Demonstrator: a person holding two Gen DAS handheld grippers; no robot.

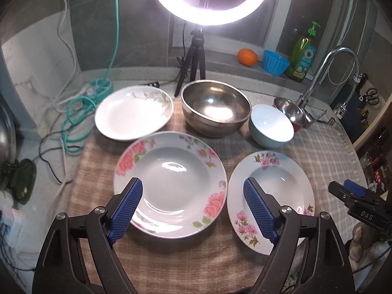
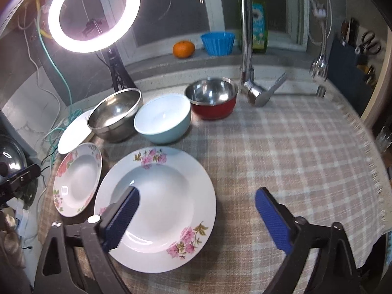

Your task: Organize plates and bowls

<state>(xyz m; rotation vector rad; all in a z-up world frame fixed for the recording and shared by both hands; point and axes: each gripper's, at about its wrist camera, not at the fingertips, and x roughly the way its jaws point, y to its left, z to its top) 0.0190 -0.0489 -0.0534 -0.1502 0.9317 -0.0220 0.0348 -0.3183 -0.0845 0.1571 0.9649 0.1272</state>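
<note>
Here we hold the left tool wide open above the large white soup plate with pink roses, gripping nothing. We hold the right tool equally open and empty, its left finger over the white plate with small pink flowers. Both plates lie side by side on the checked cloth covering the tabletop. Behind them stand a plain white plate with a grey leaf print, a large steel bowl, a light-blue bowl and a red-sided steel bowl.
</note>
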